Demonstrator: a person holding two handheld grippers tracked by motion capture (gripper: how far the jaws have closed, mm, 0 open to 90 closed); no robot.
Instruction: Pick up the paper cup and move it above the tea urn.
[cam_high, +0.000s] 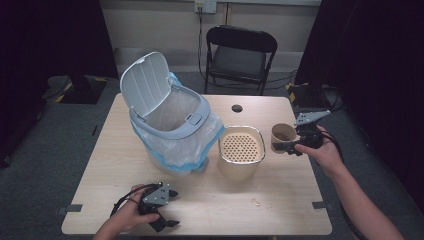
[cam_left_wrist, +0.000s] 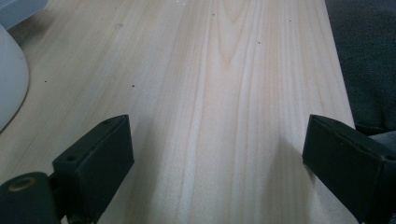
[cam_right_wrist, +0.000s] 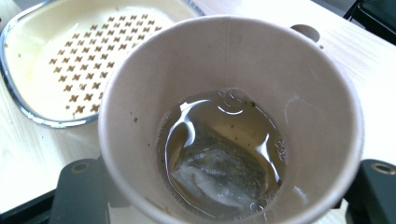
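Note:
A brown paper cup (cam_high: 281, 136) is held off the table at the right, just right of the beige strainer bin (cam_high: 241, 148). My right gripper (cam_high: 287, 147) is shut on the cup's wall. In the right gripper view the cup (cam_right_wrist: 299, 93) sits between the jaws of the right gripper (cam_right_wrist: 226, 184). It holds a little pale liquid and a wet tea bag (cam_right_wrist: 219, 168). The strainer's perforated top (cam_right_wrist: 70, 70) lies behind it at upper left. My left gripper (cam_high: 171, 207) rests near the table's front edge. Its jaws (cam_left_wrist: 219, 158) stand open on bare wood with nothing between them.
A grey pedal bin (cam_high: 167, 117) with its lid up and a plastic liner stands at the table's left middle. A cable hole (cam_high: 237, 108) is near the far edge. Crumbs (cam_high: 257, 202) lie in front of the strainer bin. A black folding chair (cam_high: 240, 52) stands beyond the table.

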